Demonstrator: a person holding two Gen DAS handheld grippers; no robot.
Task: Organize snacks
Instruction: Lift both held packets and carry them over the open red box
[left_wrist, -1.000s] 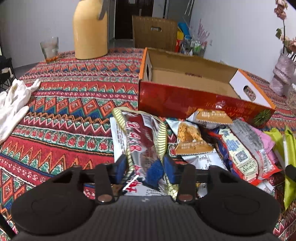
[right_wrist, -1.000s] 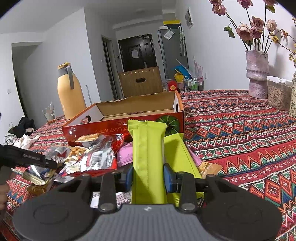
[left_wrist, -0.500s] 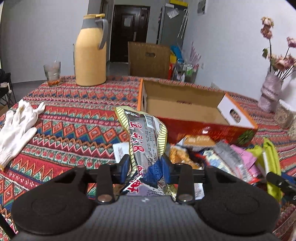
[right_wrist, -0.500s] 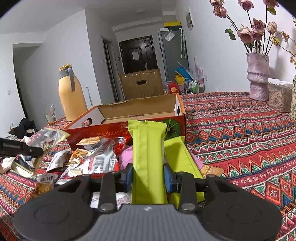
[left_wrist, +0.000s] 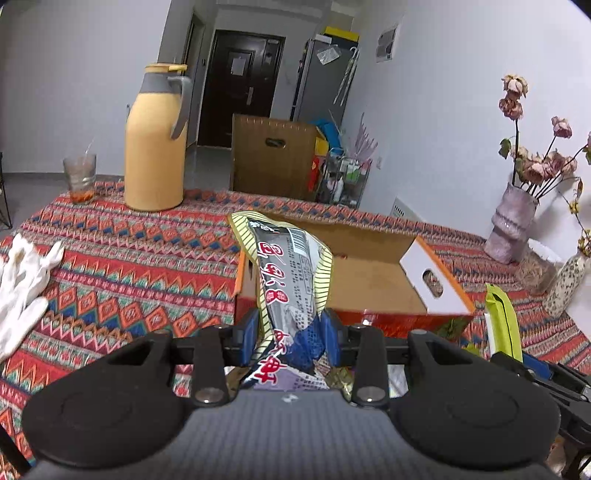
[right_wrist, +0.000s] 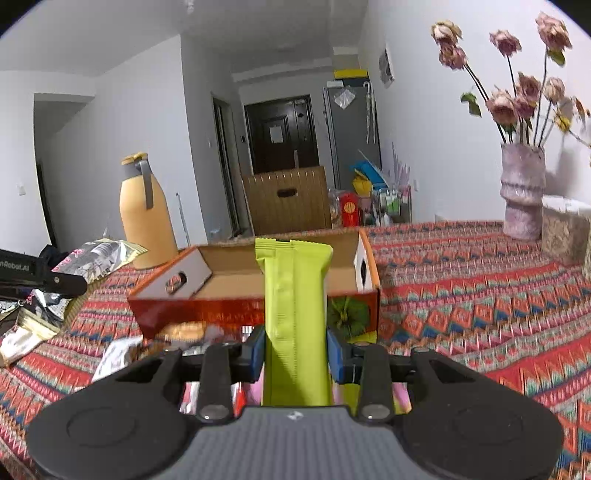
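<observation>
**Spotter:** Above the patterned red tablecloth (left_wrist: 122, 266), your left gripper (left_wrist: 290, 338) is clamped on the grey crinkly foil snack bag with the yellow striped border (left_wrist: 288, 273), and your right gripper (right_wrist: 295, 350) is clamped on the flat lime-green wrapper bar (right_wrist: 295, 295). Both packets stand up in front of the open red-and-orange cardboard box (left_wrist: 373, 280), not yet over it.

**Operator:** What should worry me?

**Spotter:** I'd say the foil bag. You're pinching it low, on crumpled film, so the tall upper part can flop or slide out if you swing quickly. The green bar looks stiffer and squarely held.

**Operator:** And at the box?

**Spotter:** Your grippers are close together; the green bar already shows just beside your left one. Go in together and you may knock them. The white end flap with the handle hole (left_wrist: 434, 277) leans inward, so a packet could catch on it and land outside.
</observation>
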